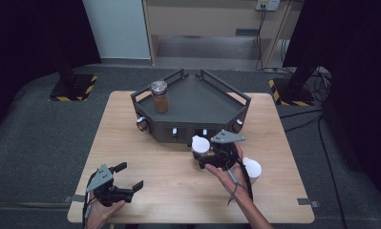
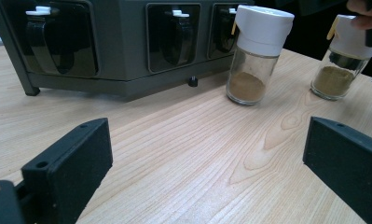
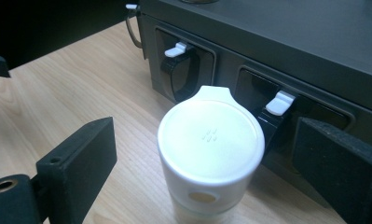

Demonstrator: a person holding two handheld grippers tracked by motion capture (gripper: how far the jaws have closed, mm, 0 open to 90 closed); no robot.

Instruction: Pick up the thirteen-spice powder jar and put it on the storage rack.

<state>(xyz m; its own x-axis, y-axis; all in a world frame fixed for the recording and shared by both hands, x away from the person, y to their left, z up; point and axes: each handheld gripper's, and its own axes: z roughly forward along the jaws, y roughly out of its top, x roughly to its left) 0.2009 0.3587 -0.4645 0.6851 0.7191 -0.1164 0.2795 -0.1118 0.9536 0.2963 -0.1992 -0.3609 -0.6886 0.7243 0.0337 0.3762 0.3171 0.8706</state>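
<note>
Standing at the centre of the high view, a dark grey spice rack (image 1: pixel 197 102) with a railed top sits on the far half of a light wooden table (image 1: pixel 145 191), and a metal-lidded jar of brown powder (image 1: pixel 159 97) stands upright on its upper left corner. Just below the rack's front face, right of centre, the right gripper (image 1: pixel 212 155) is held around a white-capped shaker (image 1: pixel 200 145); in the right gripper view that shaker (image 3: pixel 210 149) stands between the two black jaws, which are spread wide and clear of it on both sides, with the rack's front slots (image 3: pixel 183 70) close behind. A second white-capped shaker (image 1: pixel 251 169) stands lower right of it, beside the person's right hand (image 1: pixel 231 174). In the lower left of the high view the left gripper (image 1: pixel 126 179) hovers over bare wood, jaws wide apart and holding nothing. Its own view shows both shakers upright toward the upper right, the nearer one (image 2: pixel 256 56) holding brown powder, the farther one (image 2: pixel 342 58) a greener powder.
</note>
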